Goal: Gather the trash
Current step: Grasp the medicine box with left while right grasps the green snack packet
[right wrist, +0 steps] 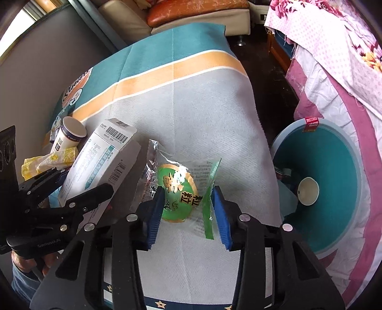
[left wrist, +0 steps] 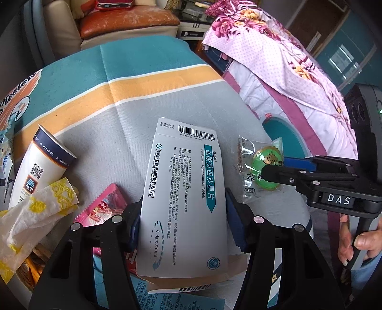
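Note:
My left gripper (left wrist: 182, 219) is shut on a white medicine box (left wrist: 183, 190) with teal lettering and holds it above the cloth-covered table (left wrist: 133, 133); the box also shows in the right wrist view (right wrist: 100, 162). My right gripper (right wrist: 188, 205) is open, its blue pads on either side of a clear snack wrapper with a green round label (right wrist: 179, 193) lying on the table. That wrapper also shows in the left wrist view (left wrist: 260, 167), with the right gripper (left wrist: 279, 171) over it. A teal basin (right wrist: 327, 190) beside the table holds a small cream bowl (right wrist: 308, 190).
On the table's left lie a paper cup (left wrist: 40, 167), a crumpled white and yellow tissue (left wrist: 35, 214) and a pink wrapper (left wrist: 102, 209). A bed with a floral pink sheet (right wrist: 346, 71) stands on the right. A sofa (left wrist: 119, 21) is behind the table.

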Tool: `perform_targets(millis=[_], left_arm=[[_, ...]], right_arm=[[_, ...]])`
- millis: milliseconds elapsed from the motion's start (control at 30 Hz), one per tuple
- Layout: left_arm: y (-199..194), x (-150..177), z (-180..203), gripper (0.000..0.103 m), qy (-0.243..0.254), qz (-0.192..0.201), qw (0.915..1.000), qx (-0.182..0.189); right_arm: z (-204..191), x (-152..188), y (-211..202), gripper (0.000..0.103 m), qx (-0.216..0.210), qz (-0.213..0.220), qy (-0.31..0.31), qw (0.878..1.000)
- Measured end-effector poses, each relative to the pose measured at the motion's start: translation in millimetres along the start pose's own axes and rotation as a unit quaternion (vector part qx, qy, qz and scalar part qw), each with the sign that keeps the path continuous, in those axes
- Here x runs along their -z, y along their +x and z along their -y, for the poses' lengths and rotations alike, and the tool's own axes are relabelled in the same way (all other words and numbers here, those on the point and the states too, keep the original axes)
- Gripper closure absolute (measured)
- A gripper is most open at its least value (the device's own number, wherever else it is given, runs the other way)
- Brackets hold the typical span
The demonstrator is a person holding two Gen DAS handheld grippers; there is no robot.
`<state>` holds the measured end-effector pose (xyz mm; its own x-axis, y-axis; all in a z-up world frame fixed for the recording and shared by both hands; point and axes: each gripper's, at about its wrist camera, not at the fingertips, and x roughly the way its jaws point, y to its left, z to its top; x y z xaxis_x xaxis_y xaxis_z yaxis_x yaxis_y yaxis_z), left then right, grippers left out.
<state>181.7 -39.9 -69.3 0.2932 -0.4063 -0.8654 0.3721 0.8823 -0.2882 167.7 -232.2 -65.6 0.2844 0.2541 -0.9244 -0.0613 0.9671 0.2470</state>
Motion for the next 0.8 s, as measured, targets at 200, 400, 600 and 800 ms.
perform_targets(millis=[200, 400, 600, 800], left_arm=[[-16.2, 1.4, 1.5, 0.043, -0.007, 0.016, 0.9998, 0.003], [-32.4, 1.2, 21.9, 0.043, -0.001, 0.033, 0.9994, 0.008], [-40.5, 3.3, 50.4, 0.043, 0.009, 0.042, 0.999, 0.015], [-38.7, 2.1, 83.3, 0.043, 0.023, 0.041, 0.9986, 0.024]], right_arm=[[6.7, 4.4, -18.8, 0.066, -0.003, 0.018, 0.012, 1.0], [15.0, 10.1, -48.0, 0.066, 0.004, 0.05, 0.017, 0.999], [31.9, 20.2, -81.9, 0.066, 0.003, 0.088, 0.031, 0.996], [56.4, 28.4, -106.7, 0.066, 0.0, 0.117, 0.051, 0.992]])
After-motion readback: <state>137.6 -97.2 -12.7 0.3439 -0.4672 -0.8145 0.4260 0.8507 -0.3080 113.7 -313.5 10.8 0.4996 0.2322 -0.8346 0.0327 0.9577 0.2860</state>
